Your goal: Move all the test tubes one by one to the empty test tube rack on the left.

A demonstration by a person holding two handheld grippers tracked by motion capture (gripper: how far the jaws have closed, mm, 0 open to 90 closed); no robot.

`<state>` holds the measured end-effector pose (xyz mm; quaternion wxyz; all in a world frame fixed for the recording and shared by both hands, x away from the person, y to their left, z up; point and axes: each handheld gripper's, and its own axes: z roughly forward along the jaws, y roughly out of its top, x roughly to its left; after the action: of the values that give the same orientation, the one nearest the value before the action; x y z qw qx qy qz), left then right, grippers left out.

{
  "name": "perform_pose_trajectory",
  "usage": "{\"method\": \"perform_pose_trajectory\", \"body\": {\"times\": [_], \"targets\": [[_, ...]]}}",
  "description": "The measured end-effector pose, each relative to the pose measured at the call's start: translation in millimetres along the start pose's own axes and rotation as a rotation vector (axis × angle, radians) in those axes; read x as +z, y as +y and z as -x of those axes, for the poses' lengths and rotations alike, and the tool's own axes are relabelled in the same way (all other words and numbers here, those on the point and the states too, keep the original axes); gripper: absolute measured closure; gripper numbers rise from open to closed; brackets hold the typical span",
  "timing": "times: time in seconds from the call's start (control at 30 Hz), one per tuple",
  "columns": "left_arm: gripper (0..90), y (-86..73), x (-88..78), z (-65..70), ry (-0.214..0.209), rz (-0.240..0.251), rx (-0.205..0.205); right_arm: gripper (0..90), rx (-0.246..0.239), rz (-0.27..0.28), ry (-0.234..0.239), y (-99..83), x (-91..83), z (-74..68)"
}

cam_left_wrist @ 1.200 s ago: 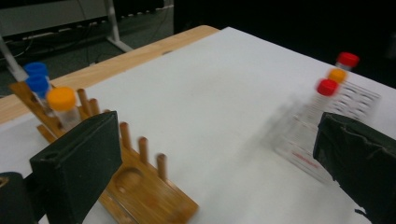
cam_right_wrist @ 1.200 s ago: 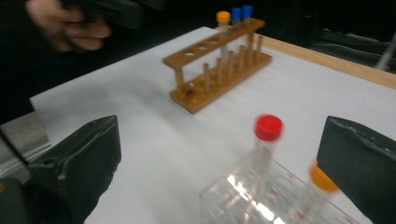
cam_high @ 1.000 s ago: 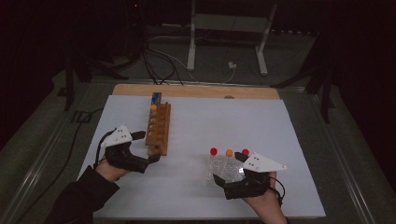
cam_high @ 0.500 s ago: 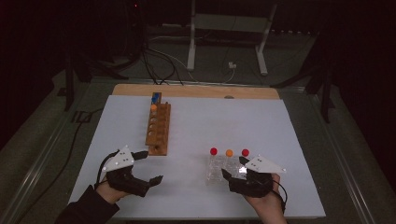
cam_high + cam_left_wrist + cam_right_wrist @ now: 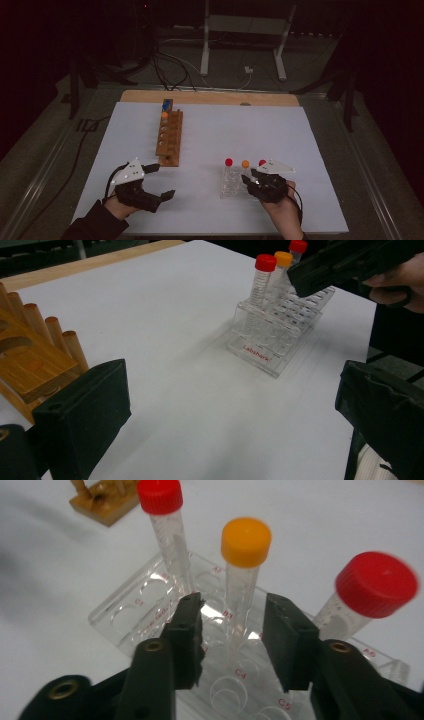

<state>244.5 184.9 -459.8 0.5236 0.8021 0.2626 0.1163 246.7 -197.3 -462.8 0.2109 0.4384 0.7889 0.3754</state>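
A clear plastic tube rack (image 5: pixel 231 186) stands on the white mat and holds three capped tubes in its far row. They are a red-capped tube (image 5: pixel 161 495), an orange-capped tube (image 5: pixel 246 541) and another red-capped tube (image 5: pixel 376 584). My right gripper (image 5: pixel 248 181) reaches into the rack from the near side. Its jaws have just been closing, and the orange-capped tube's body stands between them with a gap on each side. My left gripper (image 5: pixel 162 180) rests wide open and empty on the mat, just short of the wooden rack (image 5: pixel 169 137).
The wooden rack carries an orange-capped tube (image 5: pixel 164 115) and a blue item (image 5: pixel 166 105) at its far end. A wooden board edge (image 5: pixel 210 97) runs along the back of the mat. Cables and a stand's legs lie on the floor beyond.
My left gripper has pulled back from the wooden rack's near end toward the table's front edge. My right gripper has sunk a little toward the clear rack and its jaws have narrowed.
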Motion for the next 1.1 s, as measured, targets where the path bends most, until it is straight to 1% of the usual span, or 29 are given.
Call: {"method": "perform_pose_trajectory", "body": {"times": [0.1,0.27,0.57,0.63,0.7,0.77,0.83,0.97,1.1], "targets": [[2.0,-0.2,0.3,0.0,0.002,-0.002,0.000,63.4,-0.003,-0.020,0.006,1.2,3.4,0.0],[2.0,-0.6,0.6,0.1,0.001,-0.004,0.002,66.7,0.008,-0.033,0.001,4.6,8.9,1.9],[2.0,-1.3,1.1,-0.3,0.002,-0.012,0.003,71.9,-0.032,-0.048,-0.033,9.7,16.0,-0.8],[2.0,-1.2,0.8,-0.5,0.001,-0.010,0.001,72.2,-0.036,-0.050,-0.032,10.5,16.4,-0.5],[2.0,-1.2,0.7,-0.6,0.003,-0.009,0.002,74.3,-0.044,-0.050,-0.043,11.2,16.8,-0.8],[2.0,-1.2,0.9,-0.2,0.004,-0.010,0.002,75.0,-0.049,-0.054,-0.038,11.9,17.1,-0.1],[2.0,-1.3,1.1,-0.3,0.000,-0.010,0.002,75.3,-0.052,-0.050,-0.037,11.6,17.2,0.2],[2.0,-1.5,0.9,-1.1,0.006,-0.010,0.000,75.5,-0.062,-0.047,-0.039,11.8,16.1,-0.4],[2.0,-1.5,0.6,-1.1,0.003,-0.010,0.000,75.5,-0.065,-0.021,-0.042,14.4,10.4,-1.4]]}}
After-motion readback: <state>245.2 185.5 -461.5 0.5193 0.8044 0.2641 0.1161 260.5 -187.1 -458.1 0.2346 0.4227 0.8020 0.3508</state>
